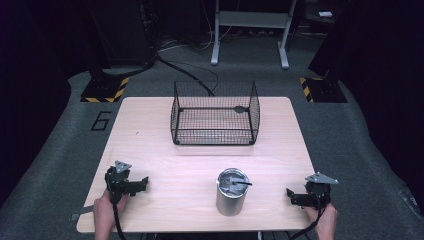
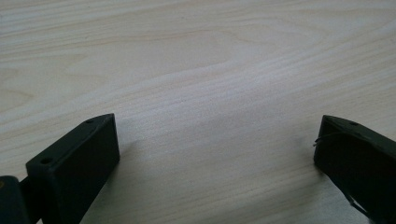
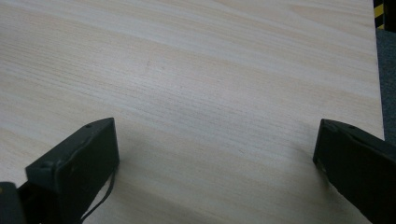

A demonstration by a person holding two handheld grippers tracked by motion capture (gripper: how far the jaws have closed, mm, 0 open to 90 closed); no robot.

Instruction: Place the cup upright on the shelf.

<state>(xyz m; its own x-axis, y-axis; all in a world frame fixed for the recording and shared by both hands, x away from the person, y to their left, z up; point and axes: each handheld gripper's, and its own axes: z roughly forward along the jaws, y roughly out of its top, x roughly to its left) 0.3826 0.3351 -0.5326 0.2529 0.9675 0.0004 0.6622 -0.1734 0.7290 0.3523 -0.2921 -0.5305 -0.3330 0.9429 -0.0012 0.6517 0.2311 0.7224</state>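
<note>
1. Looking down from the high view, one wooden bench (image 1: pixel 150 125) carries three kinds of thing: one wire basket (image 1: pixel 215 114), one steel cup (image 1: pixel 232 192) and two tongs.
2. Same view: the basket stands at the far middle of the bench with one small dark item (image 1: pixel 241 108) on its floor near the far right corner; what it is cannot be told.
3. Same view: the cup stands upright at the near middle, between the two tongs and well apart from each, with one dark utensil (image 1: pixel 240 183) leaning inside it.
4. Same view: the left tongs (image 1: pixel 142 183) sit near the bench's near left corner in the left hand (image 1: pixel 104 212); the right tongs (image 1: pixel 291 196) sit near the near right corner in the right hand (image 1: pixel 326 222). Both point inward toward the cup.
5. Left gripper view: the left tongs (image 2: pixel 217 144) have two black jaws set wide apart, with bare bench between them and nothing gripped.
6. Right gripper view: the right tongs (image 3: pixel 215 147) likewise show two jaws spread wide over bare wood, gripping nothing; the bench edge and grey floor (image 3: pixel 386 70) lie at the right.
</note>
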